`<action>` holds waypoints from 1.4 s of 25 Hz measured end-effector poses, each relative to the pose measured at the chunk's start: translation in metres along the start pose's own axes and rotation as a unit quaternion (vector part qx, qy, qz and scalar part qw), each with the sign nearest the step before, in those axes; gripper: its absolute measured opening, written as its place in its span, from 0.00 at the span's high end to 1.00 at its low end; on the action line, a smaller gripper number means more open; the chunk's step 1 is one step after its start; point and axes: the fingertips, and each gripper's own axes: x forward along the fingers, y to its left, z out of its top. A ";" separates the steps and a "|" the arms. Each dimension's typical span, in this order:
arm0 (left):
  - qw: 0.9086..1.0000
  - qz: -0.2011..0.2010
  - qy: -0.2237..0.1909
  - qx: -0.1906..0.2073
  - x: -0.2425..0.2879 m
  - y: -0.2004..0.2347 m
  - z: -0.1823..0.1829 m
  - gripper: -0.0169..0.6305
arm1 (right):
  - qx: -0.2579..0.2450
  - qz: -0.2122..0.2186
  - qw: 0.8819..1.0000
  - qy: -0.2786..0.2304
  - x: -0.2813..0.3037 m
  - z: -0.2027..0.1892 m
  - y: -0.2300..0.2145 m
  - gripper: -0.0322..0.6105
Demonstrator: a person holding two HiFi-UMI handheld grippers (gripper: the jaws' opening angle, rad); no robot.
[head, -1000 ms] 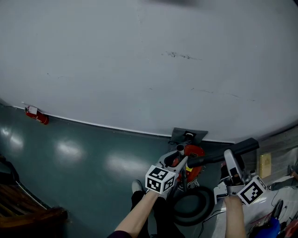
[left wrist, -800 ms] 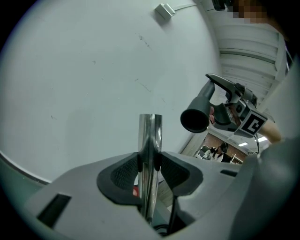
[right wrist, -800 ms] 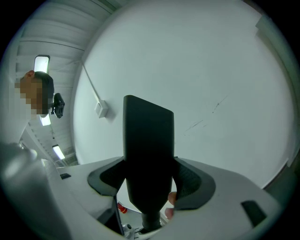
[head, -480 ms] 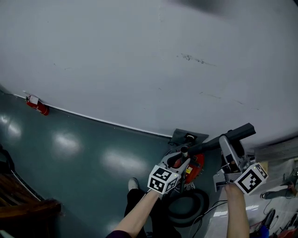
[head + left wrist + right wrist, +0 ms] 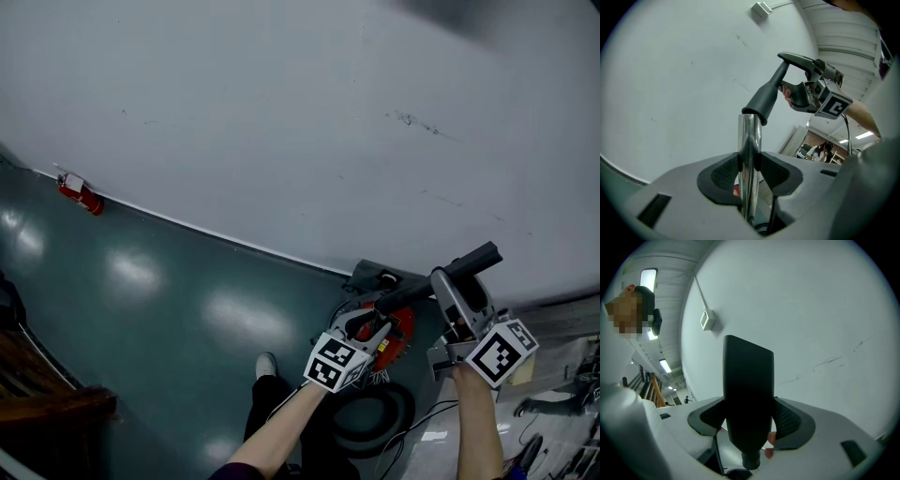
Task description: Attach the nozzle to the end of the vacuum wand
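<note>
My left gripper [image 5: 367,325] [image 5: 750,171] is shut on the upright chrome vacuum wand [image 5: 749,145], with its pads pressed on both sides of the tube. My right gripper [image 5: 457,298] [image 5: 749,420] is shut on the black nozzle [image 5: 441,277] [image 5: 747,390]. The nozzle slants up to the right. In the left gripper view its round socket end [image 5: 761,103] sits over the top of the wand, and the right gripper [image 5: 808,91] holds its far end. The red vacuum body [image 5: 398,330] and coiled black hose [image 5: 370,422] lie on the floor below.
A white wall [image 5: 281,112] stands close ahead above a teal floor [image 5: 169,309]. A red fire extinguisher [image 5: 77,195] lies at the wall's foot on the left, and a grey plate [image 5: 375,275] beyond the vacuum. Dark wooden furniture [image 5: 37,408] is at the lower left, and cables are at the right.
The right gripper has swung the nozzle leftward and tilted it steeper, bringing its socket end from beside the wand onto the wand's top. The left gripper has held still.
</note>
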 end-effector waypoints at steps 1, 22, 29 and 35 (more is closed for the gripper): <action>1.000 0.001 0.001 0.000 0.000 0.000 0.000 0.75 | -0.001 0.000 1.000 0.004 0.002 -0.001 0.000 0.47; 1.000 0.008 0.018 0.016 0.000 0.003 0.000 0.75 | -0.132 0.069 0.981 0.120 0.070 -0.020 0.054 0.47; 0.999 0.007 0.023 0.024 0.000 0.003 0.000 0.75 | -0.168 0.099 0.972 0.135 0.080 -0.030 0.070 0.47; 0.999 0.004 0.022 0.026 0.001 -0.001 0.000 0.75 | -0.144 0.103 0.974 0.141 0.097 -0.039 0.065 0.47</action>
